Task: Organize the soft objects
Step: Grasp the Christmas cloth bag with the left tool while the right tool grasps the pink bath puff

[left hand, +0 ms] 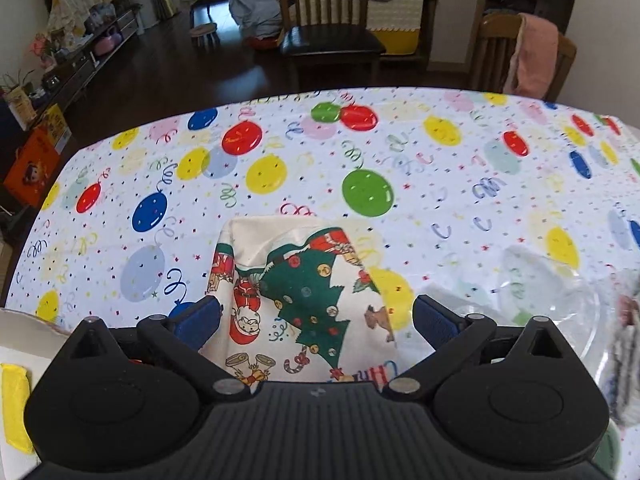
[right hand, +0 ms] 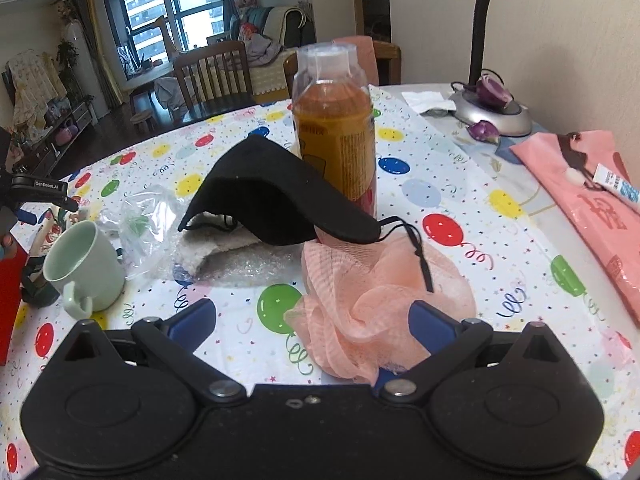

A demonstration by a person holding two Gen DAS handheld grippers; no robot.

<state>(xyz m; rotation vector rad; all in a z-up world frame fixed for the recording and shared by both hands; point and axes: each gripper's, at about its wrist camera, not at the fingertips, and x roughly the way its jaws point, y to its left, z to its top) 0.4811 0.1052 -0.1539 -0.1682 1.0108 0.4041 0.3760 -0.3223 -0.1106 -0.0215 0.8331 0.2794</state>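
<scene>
Hovering both my tools, jaws spread and empty, over the balloon-print table (left hand: pixel 280 148).

Wooden chairs (left hand: pixel 324 12) and a dim living room lie beyond the table's far edge; a pink flat packet (right hand: pixel 592 216) lies at the right side. A tall orange bottle (right hand: pixel 336 136) stands behind the soft things, touching the black face mask (right hand: pixel 276 196), which drapes over a pale cloth and leans onto the peach mesh bath pouf (right hand: pixel 372 304). A crumpled clear plastic bag (right hand: pixel 148 224) and a pale green mug (right hand: pixel 84 272) sit to the left. My right tool (right hand: pixel 312 320) hangs open with the pouf against its right finger. My left tool (left hand: pixel 316 316) is open above a white Christmas-print cloth (left hand: pixel 296 280) lying flat on the table.
</scene>
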